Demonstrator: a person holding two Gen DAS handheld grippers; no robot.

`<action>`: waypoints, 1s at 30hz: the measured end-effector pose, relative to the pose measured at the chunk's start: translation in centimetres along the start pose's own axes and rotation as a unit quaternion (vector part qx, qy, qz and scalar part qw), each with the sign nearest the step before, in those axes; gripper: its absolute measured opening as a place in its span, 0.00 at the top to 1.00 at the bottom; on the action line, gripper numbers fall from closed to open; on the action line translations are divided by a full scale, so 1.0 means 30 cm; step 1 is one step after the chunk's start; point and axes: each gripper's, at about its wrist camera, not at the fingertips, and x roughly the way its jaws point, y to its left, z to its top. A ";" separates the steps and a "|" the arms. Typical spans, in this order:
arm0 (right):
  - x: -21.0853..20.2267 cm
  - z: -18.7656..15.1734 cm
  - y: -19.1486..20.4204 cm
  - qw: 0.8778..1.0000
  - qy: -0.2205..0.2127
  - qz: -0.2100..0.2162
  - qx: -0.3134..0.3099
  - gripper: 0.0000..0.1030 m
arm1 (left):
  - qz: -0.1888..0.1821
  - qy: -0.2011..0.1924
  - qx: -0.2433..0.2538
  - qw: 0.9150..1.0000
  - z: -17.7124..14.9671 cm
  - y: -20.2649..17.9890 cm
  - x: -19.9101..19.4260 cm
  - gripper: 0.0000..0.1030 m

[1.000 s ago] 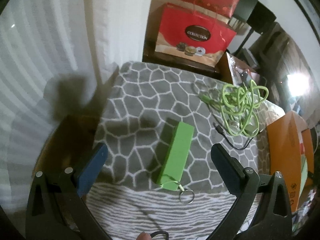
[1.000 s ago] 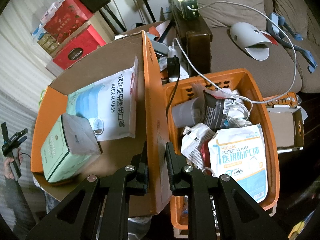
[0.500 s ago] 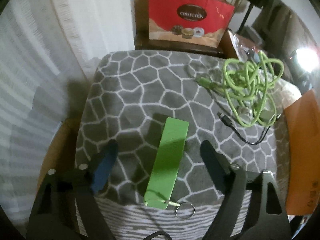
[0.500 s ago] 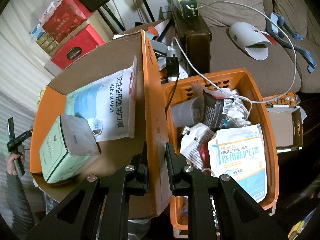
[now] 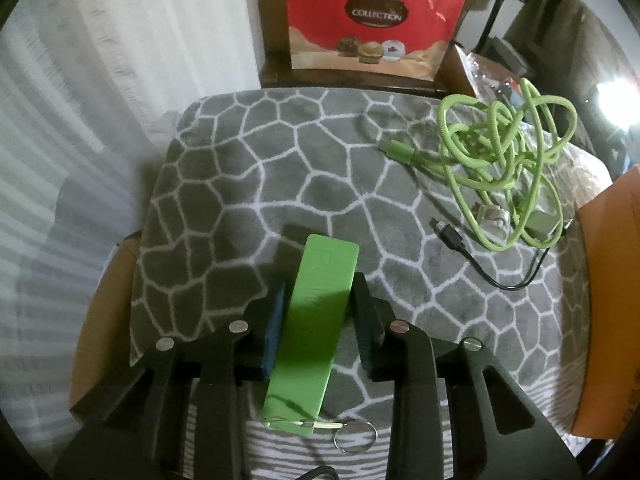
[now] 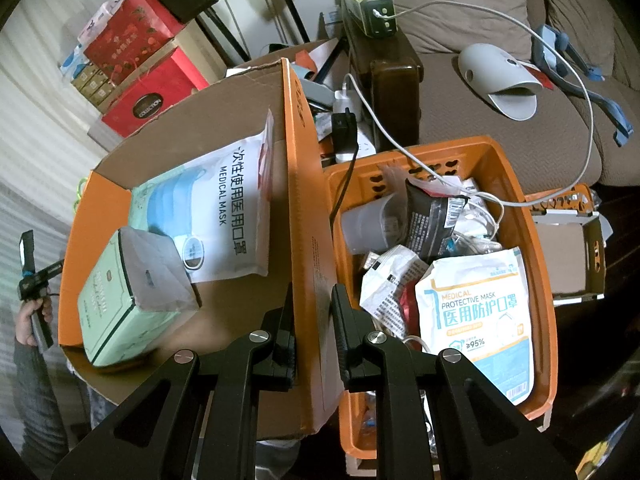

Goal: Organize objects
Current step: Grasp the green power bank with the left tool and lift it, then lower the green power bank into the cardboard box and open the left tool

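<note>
A green power bank [image 5: 310,328] with a key ring [image 5: 354,436] lies on a grey stone-pattern cloth [image 5: 280,168]. My left gripper [image 5: 318,292] is shut on the power bank, its pads pressed on both long sides. A tangled green cable [image 5: 500,152] and a black cable [image 5: 472,256] lie on the cloth to the right. My right gripper [image 6: 312,300] is shut on the orange side wall [image 6: 308,240] of an open cardboard box [image 6: 180,152] holding a medical mask pack [image 6: 216,204] and a pale green box [image 6: 128,296].
An orange plastic basket [image 6: 540,280] full of mask packs and wrappers stands right of the cardboard box. A red gift bag [image 5: 368,16] stands behind the cloth. An orange box edge [image 5: 612,300] is at the cloth's right. A sofa [image 6: 520,80] lies beyond the basket.
My left gripper moved forward and down over the power bank and closed on it; it was wide open before. The right gripper stayed shut on the box wall.
</note>
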 end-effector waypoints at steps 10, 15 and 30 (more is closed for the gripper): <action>0.001 0.002 0.002 1.000 0.000 -0.001 0.000 0.84 | -0.018 -0.027 -0.003 0.999 -0.009 -0.016 -0.070 0.78; 0.001 0.003 0.003 1.000 0.000 -0.001 0.000 0.84 | -0.046 -0.057 0.006 0.997 -0.004 -0.061 -0.172 0.78; 0.004 0.005 0.001 1.000 0.000 -0.001 0.000 0.84 | -0.115 -0.110 0.058 0.986 0.001 -0.272 -0.410 0.78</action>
